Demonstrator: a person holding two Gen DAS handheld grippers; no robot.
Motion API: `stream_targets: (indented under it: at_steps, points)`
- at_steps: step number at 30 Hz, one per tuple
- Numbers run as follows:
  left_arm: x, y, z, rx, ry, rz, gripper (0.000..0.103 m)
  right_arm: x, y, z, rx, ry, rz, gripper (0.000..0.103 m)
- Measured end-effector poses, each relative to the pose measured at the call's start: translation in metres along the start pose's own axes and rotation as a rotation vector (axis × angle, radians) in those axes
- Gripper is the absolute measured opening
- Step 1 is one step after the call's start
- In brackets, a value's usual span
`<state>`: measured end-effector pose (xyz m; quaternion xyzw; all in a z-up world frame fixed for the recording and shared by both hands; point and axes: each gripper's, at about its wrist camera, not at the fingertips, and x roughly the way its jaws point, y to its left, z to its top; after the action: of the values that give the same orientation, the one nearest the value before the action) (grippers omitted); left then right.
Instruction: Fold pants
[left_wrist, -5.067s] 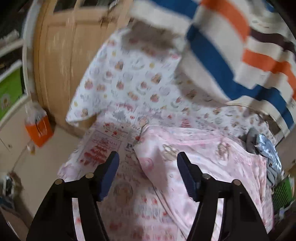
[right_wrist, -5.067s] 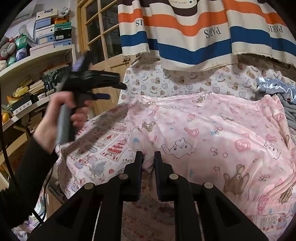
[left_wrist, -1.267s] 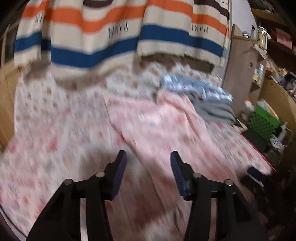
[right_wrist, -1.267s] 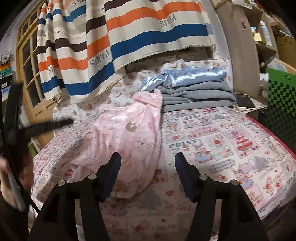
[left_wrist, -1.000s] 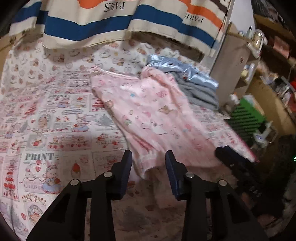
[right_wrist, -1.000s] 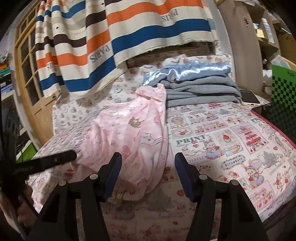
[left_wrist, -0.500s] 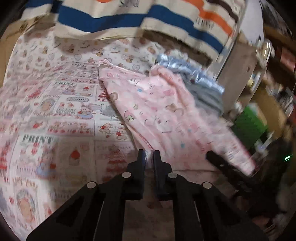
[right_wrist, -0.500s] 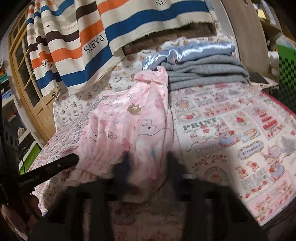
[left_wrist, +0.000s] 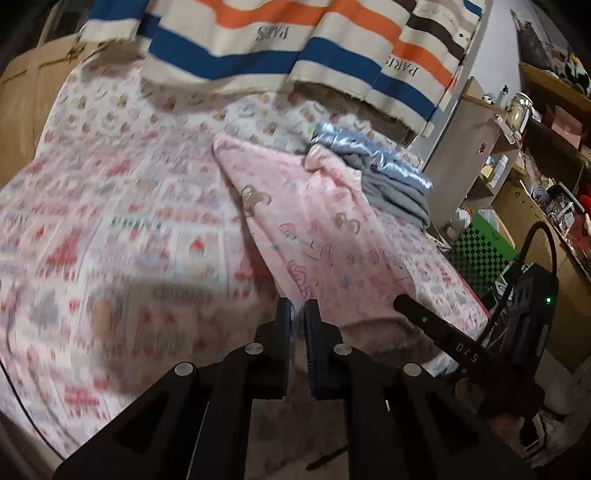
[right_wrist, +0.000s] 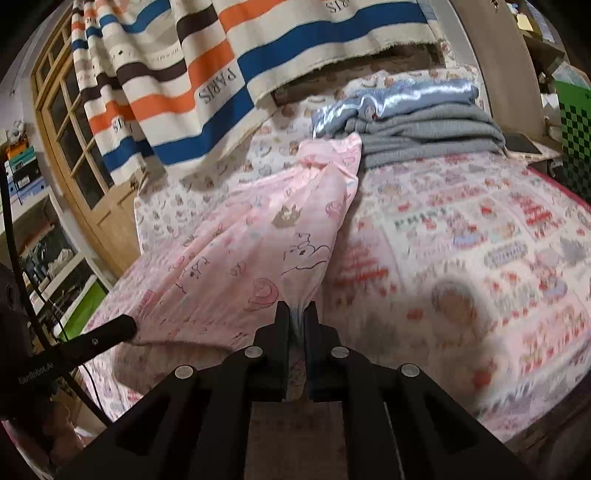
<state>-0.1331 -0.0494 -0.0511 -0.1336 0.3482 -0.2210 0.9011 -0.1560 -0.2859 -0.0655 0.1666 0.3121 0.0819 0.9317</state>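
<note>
Pink pants (left_wrist: 325, 236) with cartoon prints lie stretched on the bed, running away from the left gripper (left_wrist: 298, 314) toward the far right, where their top end rests against a stack of grey and shiny blue folded clothes (left_wrist: 384, 177). In the left wrist view the two jaws are clamped together with only a thin slit between them, pinching the near hem corner of the pants. Left of the jaws spreads the patterned bedsheet (left_wrist: 110, 240), blurred. Right of the jaws, one black finger of the right gripper (left_wrist: 410, 308) reaches the same hem edge. Far ahead hangs a striped curtain (left_wrist: 295, 48).

From the right wrist view, the right gripper (right_wrist: 297, 314) is clenched on the other corner of the hem, the pink cloth gathered into a bunch between its jaws. The pants (right_wrist: 258, 236) rise ahead and slightly left of the jaws, taut toward the folded clothes (right_wrist: 424, 125) beyond. To the right lies the bedsheet (right_wrist: 480, 251). At lower left, a finger of the left gripper (right_wrist: 125, 325) touches the hem.
</note>
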Motion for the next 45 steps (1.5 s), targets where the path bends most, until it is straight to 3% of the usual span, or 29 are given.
stream_targets:
  at_steps: [3, 7, 10, 13, 14, 17, 19, 21, 25, 32, 40, 42, 44, 45]
  points:
    - [-0.002, -0.002, -0.008, 0.027, -0.003, 0.013, 0.007, -0.003, 0.0, -0.002, -0.016, -0.012, -0.028, 0.01]
    - [0.001, -0.008, 0.005, 0.129, -0.027, 0.039, 0.01, -0.003, -0.004, 0.01, -0.032, -0.044, -0.064, 0.018]
    - [-0.007, -0.016, 0.022, 0.219, -0.104, 0.081, 0.022, -0.003, -0.008, 0.028, -0.071, -0.083, -0.102, 0.019]
    - [-0.009, -0.02, 0.043, 0.282, -0.174, 0.147, 0.039, -0.004, -0.016, 0.049, -0.078, -0.122, -0.119, 0.036]
    - [-0.007, -0.019, 0.051, 0.292, -0.191, 0.16, 0.042, -0.003, -0.016, 0.055, -0.083, -0.131, -0.127, 0.047]
    - [0.006, -0.015, 0.083, 0.314, -0.211, 0.2, 0.045, 0.005, -0.018, 0.082, -0.131, -0.152, -0.153, 0.051]
    - [0.019, -0.009, 0.106, 0.302, -0.214, 0.223, 0.048, 0.021, -0.018, 0.1, -0.159, -0.096, -0.134, 0.059]
    - [0.034, 0.0, 0.131, 0.264, -0.2, 0.232, 0.048, 0.039, -0.015, 0.117, -0.198, -0.029, -0.149, 0.059]
    - [0.068, 0.007, 0.178, 0.238, -0.157, 0.236, 0.048, 0.062, -0.002, 0.149, -0.294, -0.035, -0.218, 0.059]
    - [0.115, 0.011, 0.235, 0.182, -0.171, 0.245, 0.049, 0.115, 0.031, 0.19, -0.388, 0.025, -0.187, 0.06]
    - [0.15, 0.04, 0.247, 0.157, -0.223, 0.288, 0.067, 0.173, 0.062, 0.196, -0.55, 0.032, -0.209, 0.06]
    - [0.161, 0.051, 0.241, 0.154, -0.205, 0.313, 0.073, 0.18, 0.062, 0.193, -0.575, 0.008, -0.216, 0.067]
    - [0.171, 0.06, 0.233, 0.16, -0.172, 0.35, 0.084, 0.183, 0.059, 0.189, -0.584, -0.006, -0.235, 0.073]
    - [0.175, 0.062, 0.232, 0.16, -0.153, 0.36, 0.085, 0.185, 0.058, 0.187, -0.586, 0.004, -0.257, 0.074]
